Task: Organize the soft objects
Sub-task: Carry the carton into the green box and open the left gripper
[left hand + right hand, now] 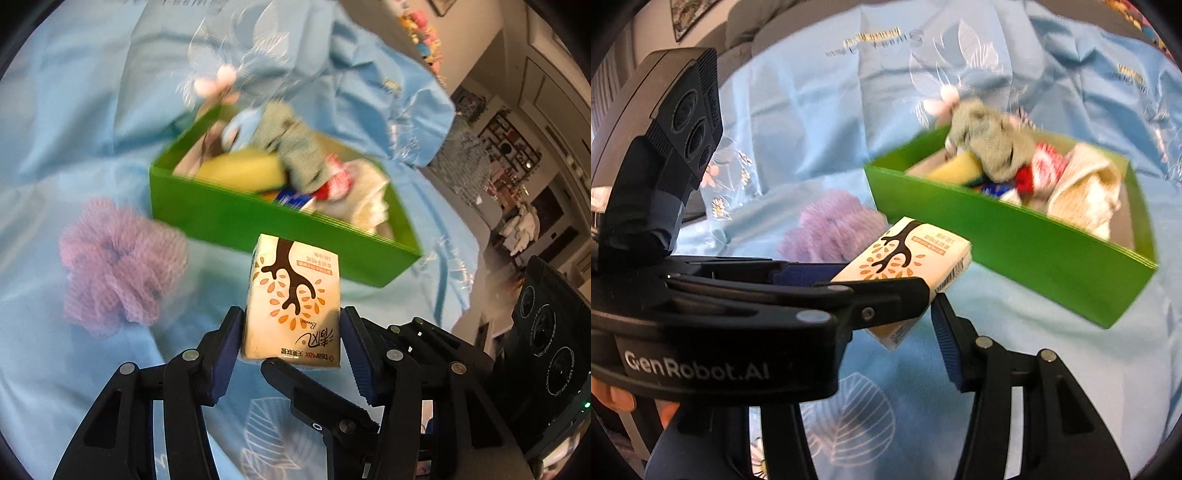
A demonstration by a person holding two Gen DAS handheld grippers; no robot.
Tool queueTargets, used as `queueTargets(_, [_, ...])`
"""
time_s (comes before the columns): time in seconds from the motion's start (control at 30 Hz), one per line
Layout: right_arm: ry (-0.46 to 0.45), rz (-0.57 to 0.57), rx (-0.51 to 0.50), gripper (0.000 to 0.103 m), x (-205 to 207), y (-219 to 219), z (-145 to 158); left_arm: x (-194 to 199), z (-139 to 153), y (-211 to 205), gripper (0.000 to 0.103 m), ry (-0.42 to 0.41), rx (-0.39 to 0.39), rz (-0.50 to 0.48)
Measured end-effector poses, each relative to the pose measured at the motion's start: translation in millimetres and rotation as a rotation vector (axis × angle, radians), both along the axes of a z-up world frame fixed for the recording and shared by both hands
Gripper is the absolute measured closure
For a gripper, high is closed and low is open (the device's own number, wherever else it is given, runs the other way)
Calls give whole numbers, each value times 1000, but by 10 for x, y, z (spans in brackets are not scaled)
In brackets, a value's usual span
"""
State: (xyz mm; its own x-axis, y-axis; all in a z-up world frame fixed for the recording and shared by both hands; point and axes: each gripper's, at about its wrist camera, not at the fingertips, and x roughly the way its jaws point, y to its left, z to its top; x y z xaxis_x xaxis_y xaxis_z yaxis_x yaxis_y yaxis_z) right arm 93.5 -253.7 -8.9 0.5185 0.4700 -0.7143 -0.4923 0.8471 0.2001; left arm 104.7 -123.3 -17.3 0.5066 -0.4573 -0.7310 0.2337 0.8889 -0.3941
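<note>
Tissue pack held clear of the surface, just in front of the green box; its long axis runs away from the left wrist camera toward the box, printed face up, the brown tree trunk at the far end and the brand lettering at the near end.

Left tool clenched on the pack, blue ribbed pads pressing its two long sides near the near end; in the right wrist view the left tool crosses from the left with the pack angled up and right toward the box.

Right tool: one blue pad sits just right of the pack's lower corner, the other finger hidden behind the left tool; cannot tell whether it grips.

Green box: rectangular, thin stiff walls, open top, nearly full; holds a yellow sponge, a grey-green knitted cloth heaped above the rim, a cream towel with nubbly weave at the right end, a red-and-white item, something pale blue at the back.

Purple mesh bath pouf, ruffled and round, lies on the surface left of the pack, near the box; surface covered in a light blue wrinkled cloth with white leaf prints.

Fingertips of a hand visible at the lower left edge.
</note>
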Motion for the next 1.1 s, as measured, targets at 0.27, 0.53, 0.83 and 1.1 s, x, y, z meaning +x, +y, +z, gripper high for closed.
queueTargets(0.27, [-139, -22, 49, 52, -119, -147, 591, -121, 652, -244, 49, -147, 46, -30])
queueTargets(0.53, [-251, -48, 71, 52, 102, -332, 1108, 116, 1249, -517, 49, -254, 63, -65])
queueTargets(0.83, [-327, -102, 85, 52, 642, -626, 1604, 700, 1701, -832, 49, -307, 65, -104])
queueTargets(1.1, [-237, -95, 48, 52, 1250, -741, 1307, 1354, 1241, -888, 49, -199, 45, -80])
